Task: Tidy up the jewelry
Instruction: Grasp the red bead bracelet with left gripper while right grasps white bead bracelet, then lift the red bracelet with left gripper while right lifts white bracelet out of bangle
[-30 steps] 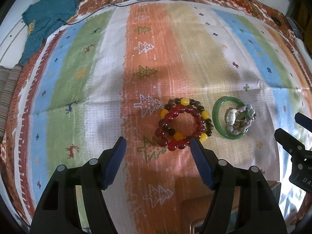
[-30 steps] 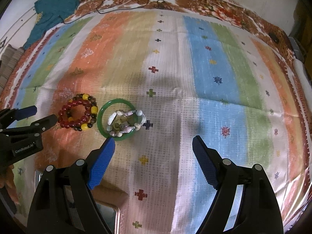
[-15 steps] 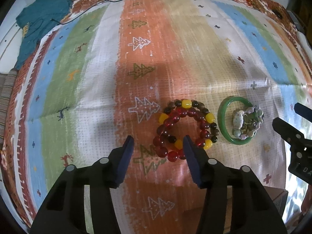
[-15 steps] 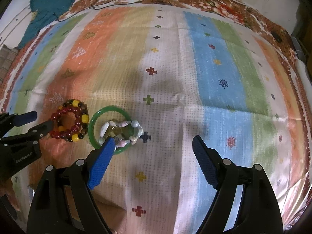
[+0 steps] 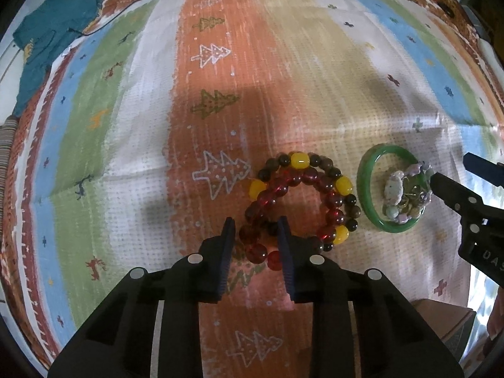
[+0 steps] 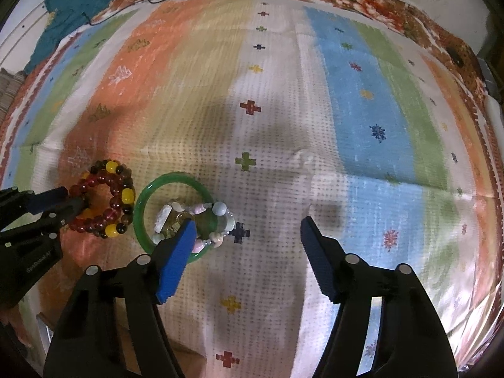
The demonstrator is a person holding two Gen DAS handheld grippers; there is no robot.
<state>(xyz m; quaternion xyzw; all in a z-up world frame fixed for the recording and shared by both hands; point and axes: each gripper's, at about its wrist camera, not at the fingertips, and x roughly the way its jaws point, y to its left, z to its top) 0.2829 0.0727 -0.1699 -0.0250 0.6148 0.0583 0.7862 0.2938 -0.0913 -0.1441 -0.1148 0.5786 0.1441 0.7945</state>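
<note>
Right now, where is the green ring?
In the right wrist view the green bangle lies low left on the striped cloth, beside the red bead bracelets, circling pale beads.

Black left gripper (image 5: 255,245) with blue-padded fingers (image 5: 226,252), silver screws.

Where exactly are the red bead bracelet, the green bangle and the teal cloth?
red bead bracelet (image 5: 294,179): left wrist view, on its upper red beads.
green bangle (image 6: 139,208): right wrist view, on its left rim.
teal cloth (image 5: 53,28): left wrist view, on its middle.

Both wrist cameras look steeply down, close over the striped blanket (image 5: 283,63). The left view centres on the beaded bracelets (image 5: 299,201); the right sits further right. Both share the bracelets and green bangle (image 6: 141,211).
</note>
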